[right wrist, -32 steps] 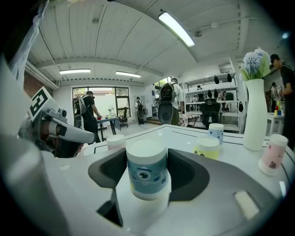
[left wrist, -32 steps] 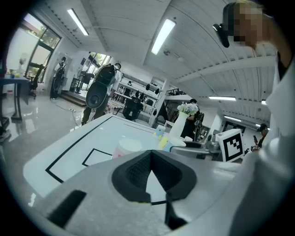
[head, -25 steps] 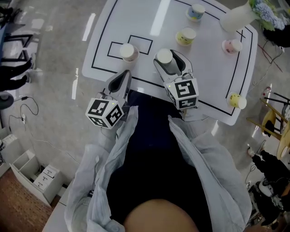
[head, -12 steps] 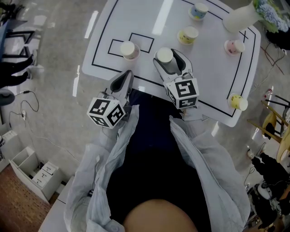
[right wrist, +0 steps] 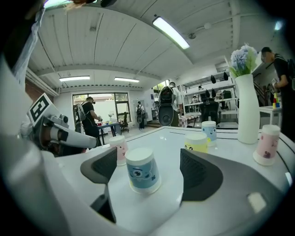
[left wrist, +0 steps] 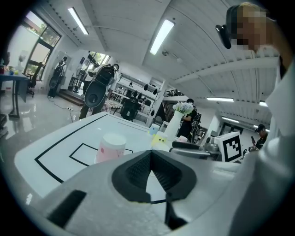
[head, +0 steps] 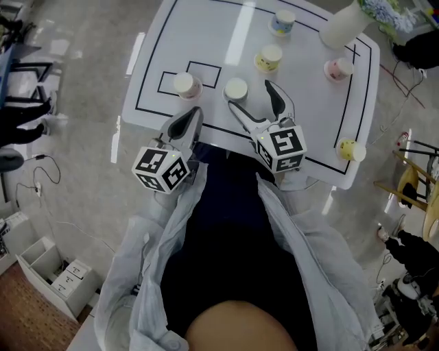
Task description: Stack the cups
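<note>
An upside-down blue cup (head: 235, 89) (right wrist: 142, 169) with a cartoon face stands on the white table (head: 206, 34). My right gripper (head: 252, 98) (right wrist: 148, 173) is open. Its jaws have just been opening and stand either side of the cup without touching it. An upside-down pink cup (head: 186, 85) (left wrist: 110, 147) (right wrist: 118, 148) stands to the left by a drawn rectangle. My left gripper (head: 186, 122) (left wrist: 150, 159) is shut and empty at the table's near edge, short of the pink cup.
Farther back stand a yellow cup (head: 268, 57) (right wrist: 197, 142), another blue cup (head: 282, 21) (right wrist: 209, 130) and a second pink cup (head: 335, 68) (right wrist: 267, 144). Another yellow cup (head: 349, 149) sits at the right edge. A white vase (head: 339, 26) (right wrist: 246, 108) with flowers stands far right.
The right gripper's jaws, which enclosed the blue cup, have spread and drawn back a little. The cup now stands free on the table. The left gripper stays shut.
</note>
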The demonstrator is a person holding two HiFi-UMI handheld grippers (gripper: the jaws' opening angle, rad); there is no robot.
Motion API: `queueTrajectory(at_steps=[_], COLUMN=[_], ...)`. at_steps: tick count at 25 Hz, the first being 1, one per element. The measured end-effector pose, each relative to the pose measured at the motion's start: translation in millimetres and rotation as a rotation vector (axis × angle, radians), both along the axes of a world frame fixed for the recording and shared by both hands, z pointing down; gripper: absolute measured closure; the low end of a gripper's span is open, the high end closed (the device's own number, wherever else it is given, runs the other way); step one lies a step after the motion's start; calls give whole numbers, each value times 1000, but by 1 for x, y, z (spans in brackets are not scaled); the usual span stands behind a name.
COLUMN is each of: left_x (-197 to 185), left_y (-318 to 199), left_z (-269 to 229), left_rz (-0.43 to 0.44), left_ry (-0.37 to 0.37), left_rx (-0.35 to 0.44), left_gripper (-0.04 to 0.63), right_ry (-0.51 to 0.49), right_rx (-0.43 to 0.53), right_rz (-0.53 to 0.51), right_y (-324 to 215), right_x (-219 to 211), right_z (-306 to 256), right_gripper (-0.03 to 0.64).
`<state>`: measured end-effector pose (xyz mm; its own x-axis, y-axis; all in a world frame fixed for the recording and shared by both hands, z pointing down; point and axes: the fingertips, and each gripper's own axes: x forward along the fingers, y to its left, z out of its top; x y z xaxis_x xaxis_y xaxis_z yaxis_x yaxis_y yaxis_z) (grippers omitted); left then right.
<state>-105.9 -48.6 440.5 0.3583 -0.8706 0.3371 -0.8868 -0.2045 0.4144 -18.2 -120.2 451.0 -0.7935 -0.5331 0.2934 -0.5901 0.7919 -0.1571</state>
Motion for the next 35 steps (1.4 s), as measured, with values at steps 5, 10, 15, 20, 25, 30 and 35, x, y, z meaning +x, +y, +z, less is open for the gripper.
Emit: queueTrajectory(at_steps=[5, 10, 15, 20, 25, 30, 35], left_x=[15, 24, 29, 25, 17, 18, 15], left_y=[1, 4, -8, -27, -50, -64, -77], left_z=[-9, -12, -19, -17, -14, -8, -3], left_rz=[20, 29, 56, 72, 72, 100, 96], left_ry=[4, 9, -18, -24, -24, -23, -13], left_rx=[34, 38, 57, 48, 40, 16, -7], left_gripper=[598, 598, 598, 598, 598, 598, 598], right_ry=[-56, -64, -85, -74, -57, -37, -3], right_rx=[7, 37, 38, 29, 24, 6, -17], right_rz=[79, 122, 178, 209, 207, 216, 222], right_y=[-1, -3, -16, -36, -62, -88, -108], right_x=[29, 52, 68, 72, 62, 50, 42], right_z=[-20, -33, -41, -40, -34, -20, 1], right_gripper=[189, 190, 190, 190, 189, 190, 190])
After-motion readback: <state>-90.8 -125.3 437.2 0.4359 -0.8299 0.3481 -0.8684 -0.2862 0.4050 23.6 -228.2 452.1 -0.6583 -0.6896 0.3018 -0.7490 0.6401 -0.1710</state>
